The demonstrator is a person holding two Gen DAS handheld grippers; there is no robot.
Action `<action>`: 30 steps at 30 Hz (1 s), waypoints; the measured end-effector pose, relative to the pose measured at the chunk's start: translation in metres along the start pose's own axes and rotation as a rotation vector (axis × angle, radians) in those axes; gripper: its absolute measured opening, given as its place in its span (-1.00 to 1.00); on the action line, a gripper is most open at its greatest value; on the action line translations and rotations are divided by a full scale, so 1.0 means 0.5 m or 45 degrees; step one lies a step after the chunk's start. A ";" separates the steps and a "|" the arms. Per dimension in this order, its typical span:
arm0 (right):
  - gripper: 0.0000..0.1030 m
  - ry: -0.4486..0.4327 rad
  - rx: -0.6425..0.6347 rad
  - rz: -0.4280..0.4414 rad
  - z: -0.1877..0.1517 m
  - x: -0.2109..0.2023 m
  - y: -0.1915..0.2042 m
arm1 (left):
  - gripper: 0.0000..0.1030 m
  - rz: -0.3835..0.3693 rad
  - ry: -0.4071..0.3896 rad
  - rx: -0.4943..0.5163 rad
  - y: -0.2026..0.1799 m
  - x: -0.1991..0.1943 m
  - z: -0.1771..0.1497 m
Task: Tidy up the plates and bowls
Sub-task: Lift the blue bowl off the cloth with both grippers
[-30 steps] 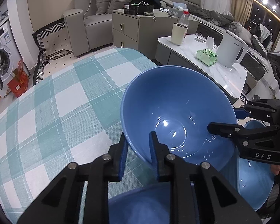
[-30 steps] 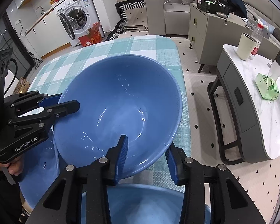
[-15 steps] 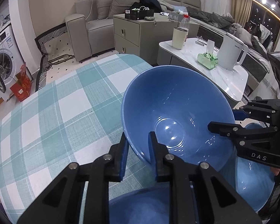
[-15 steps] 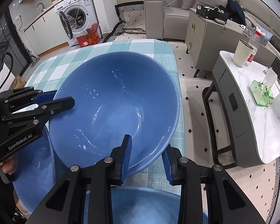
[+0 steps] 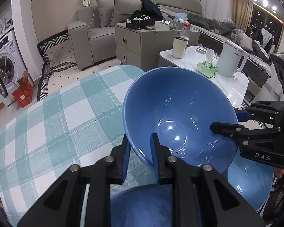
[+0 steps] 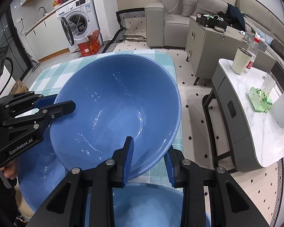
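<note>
A large blue bowl [image 5: 179, 113] [image 6: 115, 111] is held tilted in the air above the checked table. My left gripper [image 5: 140, 151] is shut on its near rim, one finger inside and one outside. My right gripper [image 6: 149, 157] is shut on the opposite rim; it shows at the right of the left wrist view [image 5: 236, 121]. The left gripper shows at the left of the right wrist view [image 6: 53, 104]. Two more blue bowls lie below: one under the left gripper [image 5: 142, 206], one under the right gripper [image 5: 250, 181].
The table with a teal and white checked cloth [image 5: 56, 124] extends to the left. A white side table [image 5: 232, 87] with a kettle, cup and tissue pack stands to the right. A grey cabinet [image 5: 134, 45], a sofa and a washing machine [image 6: 75, 26] stand behind.
Both grippers have raised the held bowl a little above the table; the room behind has shifted down in both views. The grips have not changed.
</note>
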State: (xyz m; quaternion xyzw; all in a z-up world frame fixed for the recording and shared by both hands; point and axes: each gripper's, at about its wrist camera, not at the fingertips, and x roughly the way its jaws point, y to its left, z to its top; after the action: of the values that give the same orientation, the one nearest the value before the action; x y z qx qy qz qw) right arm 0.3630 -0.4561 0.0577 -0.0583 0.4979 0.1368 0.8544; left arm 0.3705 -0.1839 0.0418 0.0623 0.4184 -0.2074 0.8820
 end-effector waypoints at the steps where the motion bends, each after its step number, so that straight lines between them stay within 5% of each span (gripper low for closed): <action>1: -0.39 -0.009 0.001 0.000 0.001 -0.006 0.001 | -0.63 0.001 -0.005 0.000 -0.001 -0.005 0.000; 30: -0.39 -0.203 -0.060 0.008 -0.024 -0.189 0.074 | -0.63 0.059 -0.186 -0.001 -0.021 -0.190 -0.028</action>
State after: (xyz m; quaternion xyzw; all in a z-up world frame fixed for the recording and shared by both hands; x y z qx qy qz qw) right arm 0.2980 -0.4403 0.1350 -0.0656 0.4251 0.1554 0.8893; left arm 0.3026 -0.1598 0.1060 0.0564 0.3515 -0.1907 0.9148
